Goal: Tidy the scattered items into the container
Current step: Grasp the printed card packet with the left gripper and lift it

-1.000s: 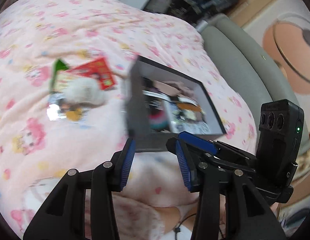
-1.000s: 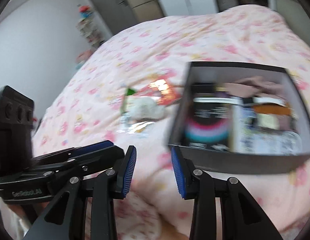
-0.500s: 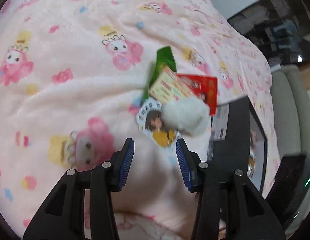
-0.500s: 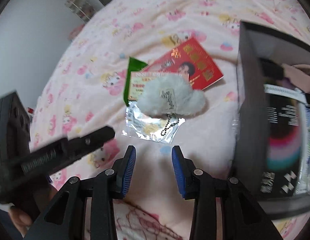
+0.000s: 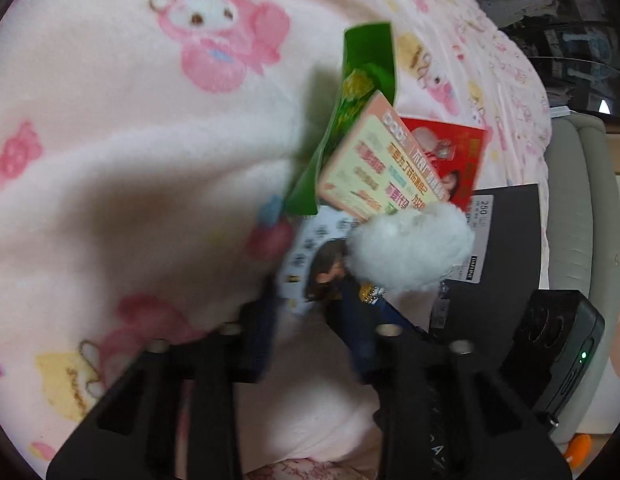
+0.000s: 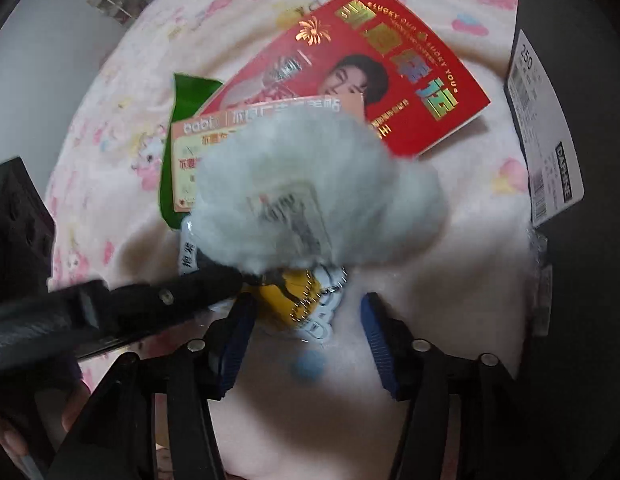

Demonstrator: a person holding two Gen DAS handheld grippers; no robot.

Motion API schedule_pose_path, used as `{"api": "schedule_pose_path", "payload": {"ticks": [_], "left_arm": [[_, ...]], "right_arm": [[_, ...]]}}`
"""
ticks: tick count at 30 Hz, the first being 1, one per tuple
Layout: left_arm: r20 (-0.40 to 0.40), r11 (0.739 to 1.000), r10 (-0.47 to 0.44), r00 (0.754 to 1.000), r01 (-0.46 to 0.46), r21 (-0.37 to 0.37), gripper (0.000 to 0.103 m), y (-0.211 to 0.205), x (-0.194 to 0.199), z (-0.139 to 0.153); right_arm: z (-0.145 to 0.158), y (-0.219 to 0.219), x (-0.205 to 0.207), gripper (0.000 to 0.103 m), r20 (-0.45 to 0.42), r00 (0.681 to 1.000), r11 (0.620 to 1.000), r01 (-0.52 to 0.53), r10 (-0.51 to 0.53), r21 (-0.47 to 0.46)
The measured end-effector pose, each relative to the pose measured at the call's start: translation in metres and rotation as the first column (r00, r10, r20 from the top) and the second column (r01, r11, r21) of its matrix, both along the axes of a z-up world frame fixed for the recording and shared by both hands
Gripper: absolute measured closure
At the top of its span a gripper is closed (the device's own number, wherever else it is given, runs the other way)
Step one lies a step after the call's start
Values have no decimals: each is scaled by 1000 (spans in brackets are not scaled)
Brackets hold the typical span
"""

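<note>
A small pile lies on the pink blanket: a white fluffy pom-pom (image 5: 410,248) (image 6: 318,192), a clear packet with a photo card (image 5: 306,276) (image 6: 310,304), an orange card (image 5: 378,168), a green packet (image 5: 362,92) (image 6: 182,120) and a red card (image 5: 450,152) (image 6: 370,68). My left gripper (image 5: 310,320) is blurred. Its jaws are closing with the clear packet's near edge between them, and a gap still shows. My right gripper (image 6: 308,340) is just short of the pom-pom. Its jaws are opening, with only the packet's edge and a bead chain ahead of them. The black box (image 6: 582,240) stands right of the pile.
The left gripper's black finger (image 6: 170,296) reaches in from the left, under the pom-pom, close to my right fingers. The box wall carries a white label (image 6: 542,128). A grey sofa (image 5: 570,220) lies beyond the bed's edge. A hand (image 6: 14,432) is at the lower left.
Both grippers have come down from above the box to the pile, which now fills both views. The left jaws have narrowed and the right jaws have widened. The box now sits at the right edge.
</note>
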State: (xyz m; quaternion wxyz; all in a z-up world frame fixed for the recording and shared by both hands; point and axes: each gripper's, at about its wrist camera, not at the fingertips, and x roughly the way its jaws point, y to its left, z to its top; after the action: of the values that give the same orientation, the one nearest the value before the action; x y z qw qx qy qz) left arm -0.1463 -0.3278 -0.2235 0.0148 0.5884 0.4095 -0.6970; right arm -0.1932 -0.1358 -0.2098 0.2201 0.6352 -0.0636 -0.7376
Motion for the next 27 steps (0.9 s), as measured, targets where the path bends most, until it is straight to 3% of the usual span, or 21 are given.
{"api": "schedule_pose_path", "payload": {"ticks": [3, 8, 16, 22, 27], "left_arm": [[-67, 999, -16, 998, 14, -35, 96, 5, 11, 25], [-181, 997, -15, 983, 1, -77, 96, 23, 46, 75], [-301, 1000, -14, 954, 8, -20, 97, 39, 97, 114], [-359, 992, -115, 926, 123, 0, 97, 97, 106, 130], [-368, 968, -230, 901, 252, 10, 97, 149, 104, 129]], "right_arm": [[15, 5, 10, 56, -25, 999, 998, -26, 25, -63], [42, 21, 31, 56, -26, 999, 983, -49, 45, -176], [94, 58, 86, 56, -120, 991, 967, -89, 61, -240], [127, 97, 116, 56, -188, 982, 965, -62, 13, -256], [132, 154, 135, 56, -195, 980, 965, -10, -43, -261]]}}
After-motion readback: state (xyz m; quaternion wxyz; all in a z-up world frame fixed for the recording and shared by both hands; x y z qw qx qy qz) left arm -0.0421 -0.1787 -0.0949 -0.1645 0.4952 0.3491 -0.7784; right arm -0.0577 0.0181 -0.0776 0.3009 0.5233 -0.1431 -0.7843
